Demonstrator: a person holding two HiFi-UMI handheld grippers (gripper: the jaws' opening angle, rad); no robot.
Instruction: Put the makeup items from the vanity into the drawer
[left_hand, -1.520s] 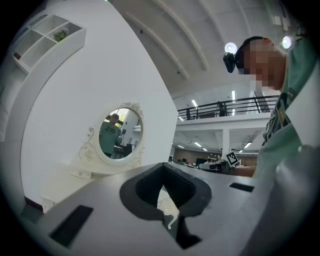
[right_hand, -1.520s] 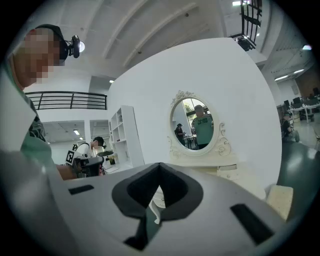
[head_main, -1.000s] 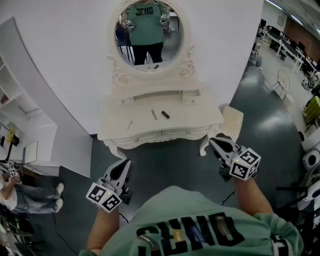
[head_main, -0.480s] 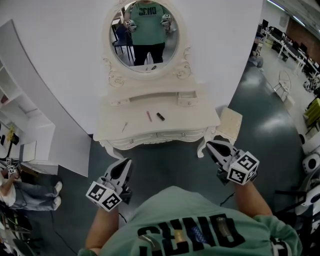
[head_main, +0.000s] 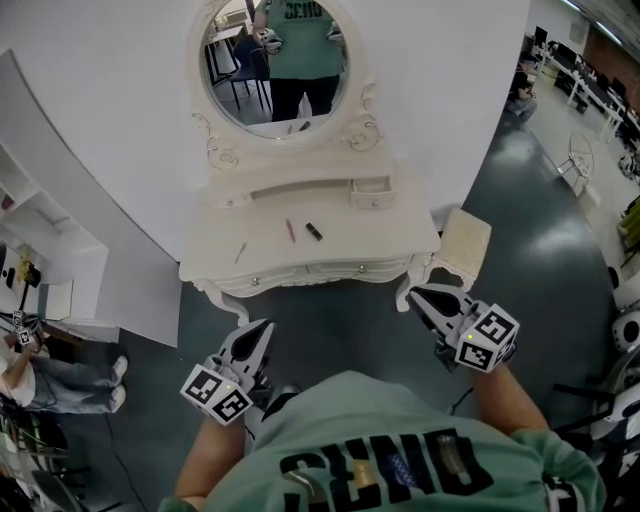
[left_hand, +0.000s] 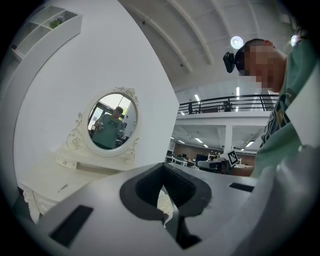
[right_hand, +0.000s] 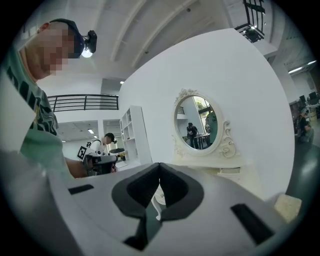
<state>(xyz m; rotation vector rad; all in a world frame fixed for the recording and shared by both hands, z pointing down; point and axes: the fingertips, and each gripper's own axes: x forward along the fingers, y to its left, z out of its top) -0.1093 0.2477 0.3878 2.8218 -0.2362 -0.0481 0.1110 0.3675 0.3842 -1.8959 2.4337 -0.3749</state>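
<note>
A white vanity (head_main: 380, 235) with an oval mirror (head_main: 275, 60) stands against the wall ahead. On its top lie a pink pencil (head_main: 290, 231), a dark lipstick (head_main: 313, 231) and a thin stick (head_main: 240, 253). A small upper drawer (head_main: 372, 190) sits at the back right, and the front drawers (head_main: 300, 272) are closed. My left gripper (head_main: 262, 330) and right gripper (head_main: 415, 294) hang in front of the vanity, short of its edge, both shut and empty. The left gripper view shows closed jaws (left_hand: 162, 167) with the vanity (left_hand: 50, 175) far off; the right gripper (right_hand: 160, 166) is likewise closed.
A cream stool (head_main: 463, 245) stands at the vanity's right corner. A white shelf unit (head_main: 40, 260) runs along the left, with a seated person (head_main: 45, 385) beyond it. Dark floor lies between me and the vanity; desks and chairs fill the far right.
The vanity and mirror have shifted left and grown slightly in the head view. The left gripper has drifted a little right. Both grippers stay shut.
</note>
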